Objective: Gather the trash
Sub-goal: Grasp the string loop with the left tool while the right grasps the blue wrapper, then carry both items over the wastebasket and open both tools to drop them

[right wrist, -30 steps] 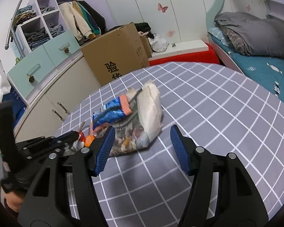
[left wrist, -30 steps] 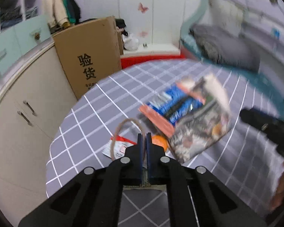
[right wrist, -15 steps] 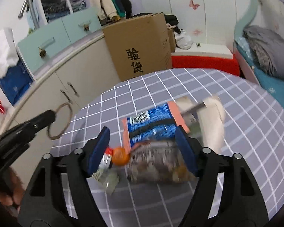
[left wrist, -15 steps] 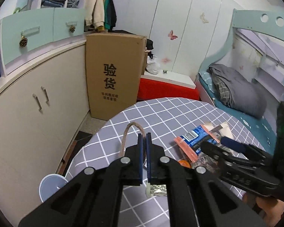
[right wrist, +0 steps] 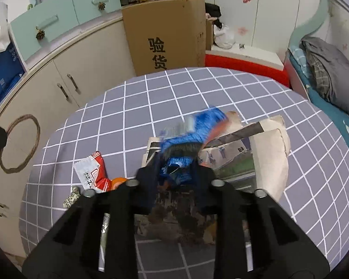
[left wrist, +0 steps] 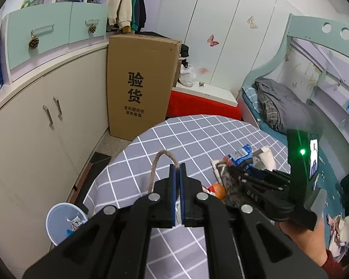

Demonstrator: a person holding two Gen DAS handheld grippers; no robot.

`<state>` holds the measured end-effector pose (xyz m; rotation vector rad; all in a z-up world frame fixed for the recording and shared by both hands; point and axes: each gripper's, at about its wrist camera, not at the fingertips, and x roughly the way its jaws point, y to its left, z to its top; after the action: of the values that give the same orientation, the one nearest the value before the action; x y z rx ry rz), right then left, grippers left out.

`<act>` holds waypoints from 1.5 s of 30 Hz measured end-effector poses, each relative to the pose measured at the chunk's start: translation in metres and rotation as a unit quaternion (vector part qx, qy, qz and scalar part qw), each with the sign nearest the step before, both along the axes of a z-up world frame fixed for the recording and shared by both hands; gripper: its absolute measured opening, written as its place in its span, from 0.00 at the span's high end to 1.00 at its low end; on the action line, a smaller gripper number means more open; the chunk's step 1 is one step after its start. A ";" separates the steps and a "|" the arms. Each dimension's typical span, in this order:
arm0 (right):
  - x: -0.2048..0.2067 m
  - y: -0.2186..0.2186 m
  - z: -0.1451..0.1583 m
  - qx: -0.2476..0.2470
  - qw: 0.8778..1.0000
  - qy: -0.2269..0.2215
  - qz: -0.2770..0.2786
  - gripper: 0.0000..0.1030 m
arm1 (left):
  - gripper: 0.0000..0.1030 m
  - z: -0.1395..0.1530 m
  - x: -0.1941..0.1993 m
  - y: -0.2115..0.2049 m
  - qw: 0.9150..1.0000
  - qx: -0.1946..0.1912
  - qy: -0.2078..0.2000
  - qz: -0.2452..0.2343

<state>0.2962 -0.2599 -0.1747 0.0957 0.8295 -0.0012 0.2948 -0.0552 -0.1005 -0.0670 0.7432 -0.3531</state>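
Blue snack wrapper (right wrist: pixel 193 125), blurred, at frame centre, pinched at its near end by the right gripper (right wrist: pixel 176 165), above a newspaper (right wrist: pixel 232 160) on the grey checked tablecloth (right wrist: pixel 137 107). Red-and-white sachet (right wrist: pixel 93 172) and orange cap (right wrist: pixel 118 182) lower left. Twine loop (left wrist: pixel 159 165) clamped in the left gripper (left wrist: pixel 177 174), held over the table edge. Pale blue bin (left wrist: pixel 65 223) at lower left, on the floor.

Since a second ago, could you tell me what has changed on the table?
The right tool came down and closed on the blue wrapper. The left tool lifted the rope loop off the table, still clamped. The red-and-white packet stayed put.
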 end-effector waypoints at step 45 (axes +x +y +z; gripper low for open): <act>0.104 0.478 -0.271 0.066 0.939 0.248 0.228 0.56 | 0.97 -0.328 0.067 0.451 0.926 -0.141 0.214 0.278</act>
<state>0.3997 0.2181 -0.4458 0.0271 1.3415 0.4858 0.3616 0.3963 -0.4285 -0.6329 1.0612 0.1114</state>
